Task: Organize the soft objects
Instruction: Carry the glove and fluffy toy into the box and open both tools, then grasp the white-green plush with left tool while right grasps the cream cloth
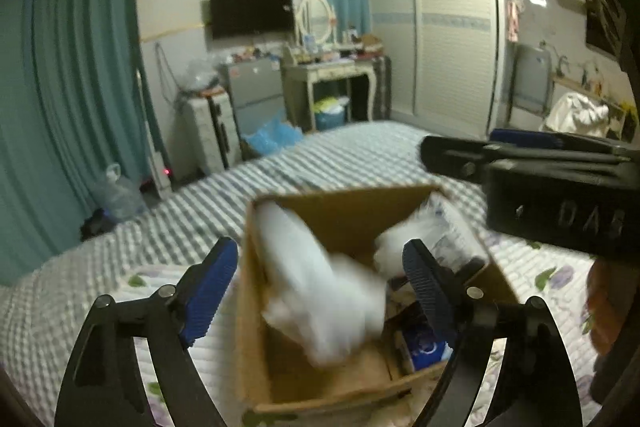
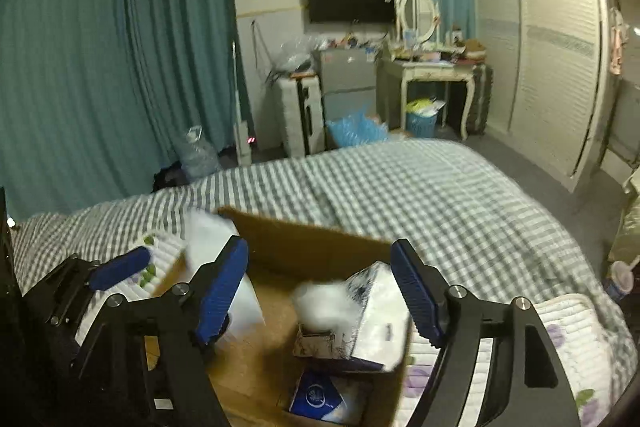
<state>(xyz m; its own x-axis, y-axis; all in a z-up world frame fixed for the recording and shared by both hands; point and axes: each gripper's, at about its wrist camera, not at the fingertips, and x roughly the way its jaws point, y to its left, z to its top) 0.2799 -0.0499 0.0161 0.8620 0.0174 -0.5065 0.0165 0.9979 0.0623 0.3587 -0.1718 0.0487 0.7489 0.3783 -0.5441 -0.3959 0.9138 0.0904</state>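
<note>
An open cardboard box (image 1: pixel 332 203) sits on the bed. A blurred white soft object (image 1: pixel 320 283) lies inside it, leaning on the left wall. My left gripper (image 1: pixel 320 281) is open above the box, with nothing between its blue pads. In the right wrist view the box (image 2: pixel 304 247) holds a tissue box (image 2: pixel 372 323) with a white tuft, a blue and white packet (image 2: pixel 324 399) and the white object (image 2: pixel 224 267). My right gripper (image 2: pixel 320 291) is open and empty over the box. The left gripper also shows at the left (image 2: pixel 120 269).
The bed has a grey checked cover (image 2: pixel 420 187) and a floral quilt (image 2: pixel 560 339) under the box. The right gripper's black body (image 1: pixel 560 195) hangs at the right of the left view. Curtains, a dresser, a wardrobe and a water jug (image 2: pixel 198 151) stand beyond the bed.
</note>
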